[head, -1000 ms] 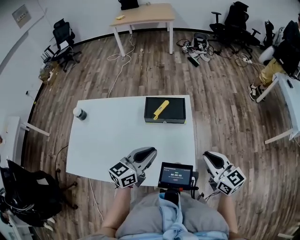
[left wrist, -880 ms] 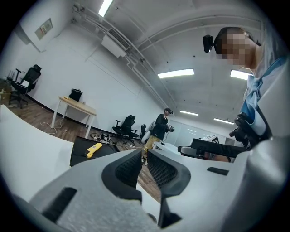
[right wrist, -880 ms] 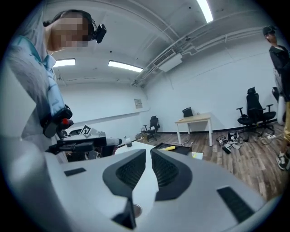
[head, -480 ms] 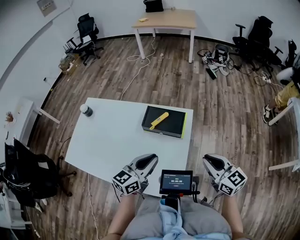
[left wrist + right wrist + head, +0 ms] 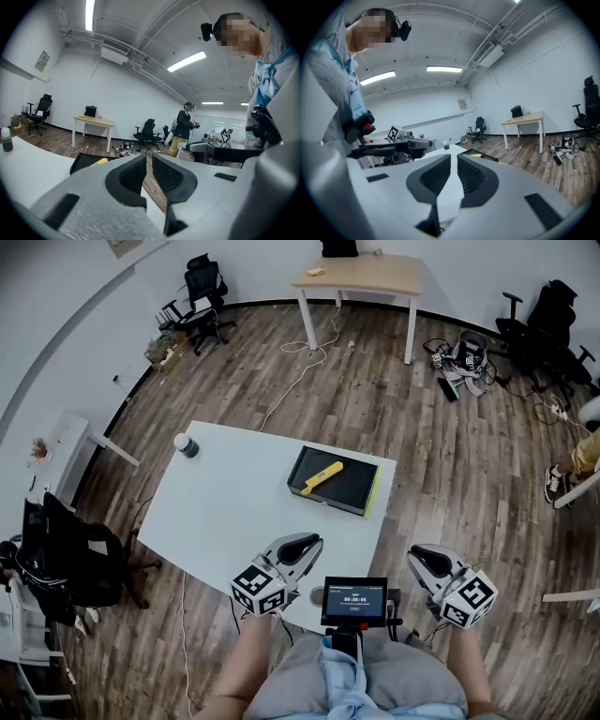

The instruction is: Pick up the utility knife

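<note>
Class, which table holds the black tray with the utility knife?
The white table before the person bears tray and utility knife; the far wooden table has neither.

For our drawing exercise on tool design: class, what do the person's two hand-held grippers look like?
The left hand-held gripper and right hand-held gripper have rounded light grey shells, black ribbed pads, and each carries a cube with black-and-white square markers.

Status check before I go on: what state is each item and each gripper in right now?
Utility knife: lying slanted in the tray, untouched.
Tray: flat on the table.
Bottle: upright at the table's far left corner.
Left gripper: shut, empty.
Right gripper: shut, empty, beside the table.
Screen: lit.
</note>
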The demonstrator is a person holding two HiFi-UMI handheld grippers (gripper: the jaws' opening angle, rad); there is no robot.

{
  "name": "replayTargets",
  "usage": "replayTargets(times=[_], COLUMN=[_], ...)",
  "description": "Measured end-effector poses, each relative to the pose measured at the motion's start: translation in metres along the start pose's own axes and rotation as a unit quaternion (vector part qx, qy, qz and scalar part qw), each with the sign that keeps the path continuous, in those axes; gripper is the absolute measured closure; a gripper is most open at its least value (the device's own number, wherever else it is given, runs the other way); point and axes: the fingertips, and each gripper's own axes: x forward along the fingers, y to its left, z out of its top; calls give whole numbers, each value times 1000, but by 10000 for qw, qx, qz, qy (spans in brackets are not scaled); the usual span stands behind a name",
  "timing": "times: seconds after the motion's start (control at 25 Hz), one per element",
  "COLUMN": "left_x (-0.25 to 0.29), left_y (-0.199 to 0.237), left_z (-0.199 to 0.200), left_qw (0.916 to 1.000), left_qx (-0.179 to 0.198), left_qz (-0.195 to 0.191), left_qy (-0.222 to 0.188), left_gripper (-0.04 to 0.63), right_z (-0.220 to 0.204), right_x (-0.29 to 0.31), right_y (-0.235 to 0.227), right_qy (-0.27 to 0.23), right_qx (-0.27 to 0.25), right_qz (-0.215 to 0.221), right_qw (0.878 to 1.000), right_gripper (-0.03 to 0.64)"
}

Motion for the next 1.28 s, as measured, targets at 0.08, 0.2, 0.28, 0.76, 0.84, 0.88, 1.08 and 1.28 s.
replayTargets(times=[0.08, 0.2, 0.28, 0.76, 0.84, 0.88, 1.08, 1.28], left_x=[6, 15, 20, 63, 71, 74, 91, 107], left_y=[6, 17, 26, 92, 104, 110, 134, 156], left_z=[4, 9, 11, 1, -4, -7, -23, -45], left_qw=[9999, 9994, 9988, 9850, 9806, 9781, 9639, 9464], left_qx=[103, 243, 342, 974, 1085, 1148, 1486, 1682], left_qz=[66, 174, 264, 601, 618, 627, 657, 644], left_qy=[55, 154, 240, 1294, 1508, 1619, 2107, 2682], left_gripper=[572, 572, 572, 489, 485, 482, 471, 460], right_z=[1, -1, -2, -17, -19, -20, -33, -43], right_x=[1, 2, 3, -8, -8, -8, -11, -17], right_y=[-3, -8, -9, -23, -25, -25, -28, -31], right_qy=[-3, 7, 5, -12, -12, -11, 24, 127], right_qx=[-6, 6, 40, 334, 385, 409, 536, 633], right_qz=[82, 170, 204, 119, 84, 69, -39, -117], right_qw=[10000, 9999, 9998, 9994, 9992, 9991, 9986, 9978], right_gripper=[584, 584, 584, 584, 584, 584, 584, 584])
